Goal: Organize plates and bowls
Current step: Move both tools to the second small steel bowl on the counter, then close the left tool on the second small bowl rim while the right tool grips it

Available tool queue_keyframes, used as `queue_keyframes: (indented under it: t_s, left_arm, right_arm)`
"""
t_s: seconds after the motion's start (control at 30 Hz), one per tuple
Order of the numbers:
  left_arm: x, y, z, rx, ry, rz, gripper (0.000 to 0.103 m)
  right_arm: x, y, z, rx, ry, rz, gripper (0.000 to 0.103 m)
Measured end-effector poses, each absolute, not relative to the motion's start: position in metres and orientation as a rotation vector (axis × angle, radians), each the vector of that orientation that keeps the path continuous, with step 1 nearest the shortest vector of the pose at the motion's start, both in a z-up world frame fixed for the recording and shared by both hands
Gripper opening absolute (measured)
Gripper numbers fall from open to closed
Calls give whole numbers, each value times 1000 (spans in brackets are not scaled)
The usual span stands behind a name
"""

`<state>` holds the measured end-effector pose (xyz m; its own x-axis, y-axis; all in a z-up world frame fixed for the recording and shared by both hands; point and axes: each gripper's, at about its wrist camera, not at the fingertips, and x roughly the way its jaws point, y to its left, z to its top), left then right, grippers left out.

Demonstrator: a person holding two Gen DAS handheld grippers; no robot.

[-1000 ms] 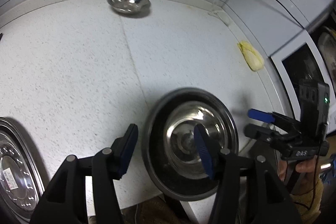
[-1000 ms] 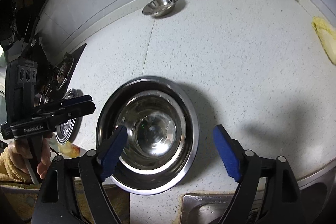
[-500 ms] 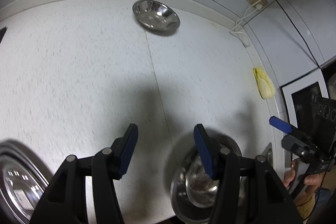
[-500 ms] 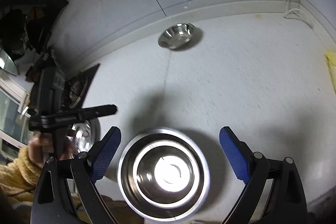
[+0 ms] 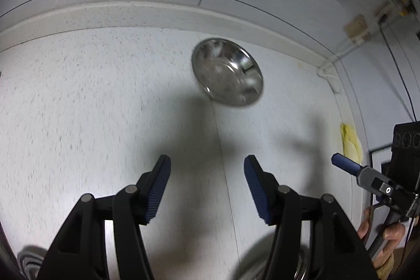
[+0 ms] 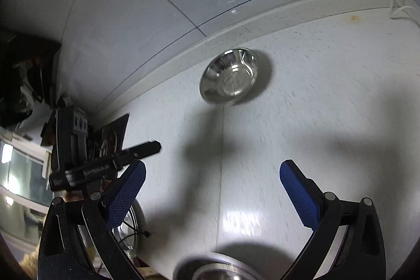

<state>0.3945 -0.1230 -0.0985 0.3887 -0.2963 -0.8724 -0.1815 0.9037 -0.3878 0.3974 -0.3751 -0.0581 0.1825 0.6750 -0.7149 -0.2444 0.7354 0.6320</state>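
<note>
Both grippers have moved off the near stacked bowls (image 6: 218, 270) toward the far steel bowl (image 5: 227, 71), the left gripper (image 5: 207, 188) and right gripper (image 6: 212, 196) opening on nothing.

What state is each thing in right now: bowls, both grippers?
small steel bowl: upright, empty, alone near the backsplash
stacked bowl and plate: at the counter's near edge, ungripped
left gripper: jaws opening, nothing between them
right gripper: jaws opening wide, nothing between them

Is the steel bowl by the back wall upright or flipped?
Upright. The steel bowl sits on the counter with its hollow facing up; both wrist views show its shiny inside. It looks empty.
</note>
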Motion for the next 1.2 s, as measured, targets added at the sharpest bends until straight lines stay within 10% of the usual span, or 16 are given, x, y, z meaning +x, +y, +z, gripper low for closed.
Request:
queue_keyframes:
  t_s: [0.87,1.2]
  left_arm:
    - [543,-99,-170,-483,1277,13,59]
    - [553,-105,-179,-454,1288,10,57]
  right_arm:
    - [528,-323,-154,384,1387,558,101]
    - [531,-324,-163,340,1392,558,66]
